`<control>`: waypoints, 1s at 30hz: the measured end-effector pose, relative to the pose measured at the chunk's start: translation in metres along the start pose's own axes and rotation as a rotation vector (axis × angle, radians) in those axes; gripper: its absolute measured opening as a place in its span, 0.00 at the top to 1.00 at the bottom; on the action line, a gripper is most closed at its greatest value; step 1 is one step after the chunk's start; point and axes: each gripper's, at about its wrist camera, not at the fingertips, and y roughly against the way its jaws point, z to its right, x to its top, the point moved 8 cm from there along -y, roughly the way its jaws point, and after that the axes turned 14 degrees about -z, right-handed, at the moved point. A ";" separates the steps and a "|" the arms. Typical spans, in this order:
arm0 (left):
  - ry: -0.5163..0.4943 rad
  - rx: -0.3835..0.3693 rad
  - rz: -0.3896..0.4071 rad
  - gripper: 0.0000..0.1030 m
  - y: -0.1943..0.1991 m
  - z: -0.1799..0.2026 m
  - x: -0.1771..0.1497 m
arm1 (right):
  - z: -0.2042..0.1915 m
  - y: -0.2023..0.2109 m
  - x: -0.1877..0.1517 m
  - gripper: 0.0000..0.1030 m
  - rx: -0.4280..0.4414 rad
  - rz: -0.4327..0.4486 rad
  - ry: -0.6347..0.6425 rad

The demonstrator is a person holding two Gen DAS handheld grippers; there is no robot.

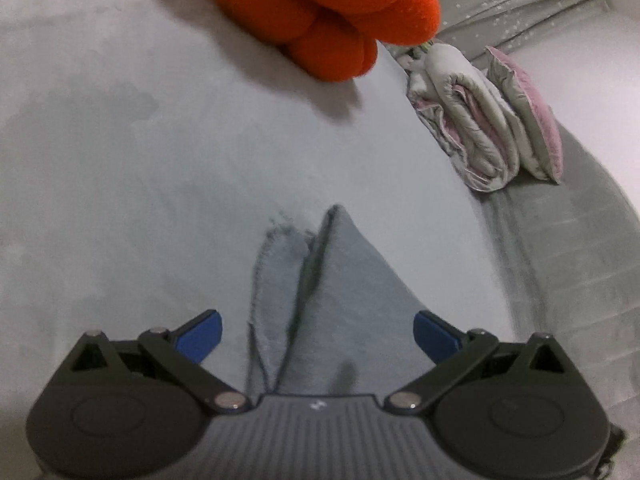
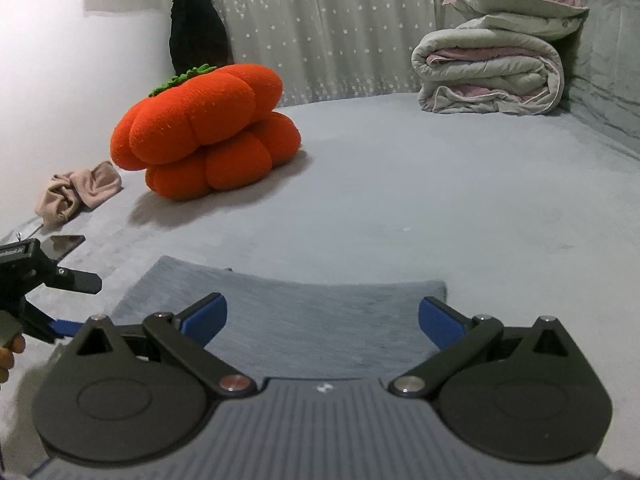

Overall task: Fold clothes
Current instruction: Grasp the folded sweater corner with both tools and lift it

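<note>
While both claws stand spread with nothing between their pads, the cloth (image 2: pixel 288 312) lies flat on the bed (image 2: pixel 440 208), a grey-blue piece just ahead of the right claw (image 2: pixel 322 320). Item, right view: cloth seen as a wide band, long axis running left to right across the claw's line of sight, far edge curved by the lens, right far corner just beyond the right pad, left far corner near the left claw (image 2: pixel 60 280), which enters from the left edge with a hand behind it. Item, left view: left claw (image 1: pixel 318 334) also agape, cloth (image 1: pixel 340 300) directly below and ahead of it, here showing a peaked fold and a frayed edge to its left (the layers at that end look doubled, though blur hides how many). Judgement: each claw sits over its own end of the cloth, so neither is clearly nearer; the coming move likely turns on taking the two ends of one long edge and carrying it across the short axis. Risk, judged: the frayed, bunched left end may yield only one layer to the pads. Other items, well apart from the cloth: orange cushion (image 2: pixel 204 132), folded quilt (image 2: pixel 488 80) with pillow (image 2: pixel 516 0) atop, beige rag (image 2: pixel 76 192), phone (image 2: pixel 64 245).
</note>
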 end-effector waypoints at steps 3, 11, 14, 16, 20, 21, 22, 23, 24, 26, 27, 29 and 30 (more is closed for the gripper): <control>-0.002 -0.020 -0.048 0.05 -0.010 0.001 -0.004 | -0.006 0.000 0.002 0.00 0.007 0.003 0.010; -0.094 0.043 -0.062 0.21 -0.022 0.011 -0.014 | -0.028 0.003 0.001 0.33 0.126 -0.048 0.027; -0.082 0.038 -0.082 0.40 -0.025 0.010 -0.014 | -0.040 0.003 -0.004 0.48 0.177 -0.093 0.039; -0.074 0.040 -0.092 0.52 -0.026 0.008 -0.015 | -0.045 0.001 -0.006 0.54 0.201 -0.125 0.040; -0.050 0.027 -0.106 0.76 -0.026 0.008 -0.016 | -0.050 -0.005 -0.011 0.71 0.231 -0.188 0.024; -0.049 0.023 -0.102 0.77 -0.025 0.010 -0.016 | -0.050 -0.007 -0.013 0.76 0.235 -0.205 0.016; -0.054 0.021 -0.098 0.77 -0.023 0.013 -0.017 | -0.050 -0.010 -0.014 0.82 0.239 -0.220 0.007; -0.059 0.016 -0.094 0.78 -0.021 0.017 -0.018 | -0.049 -0.013 -0.016 0.82 0.242 -0.236 -0.001; -0.063 0.007 -0.091 0.78 -0.019 0.021 -0.019 | -0.049 -0.016 -0.018 0.82 0.243 -0.252 -0.010; -0.070 -0.015 -0.083 0.79 -0.014 0.030 -0.020 | -0.047 -0.023 -0.024 0.82 0.243 -0.291 -0.025; -0.075 -0.027 -0.080 0.79 -0.011 0.036 -0.022 | -0.045 -0.031 -0.029 0.84 0.231 -0.327 -0.035; -0.094 -0.045 -0.072 0.79 -0.006 0.050 -0.025 | -0.041 -0.040 -0.035 0.91 0.229 -0.354 -0.070; -0.105 -0.054 -0.067 0.79 -0.004 0.057 -0.027 | -0.039 -0.042 -0.036 0.91 0.239 -0.353 -0.091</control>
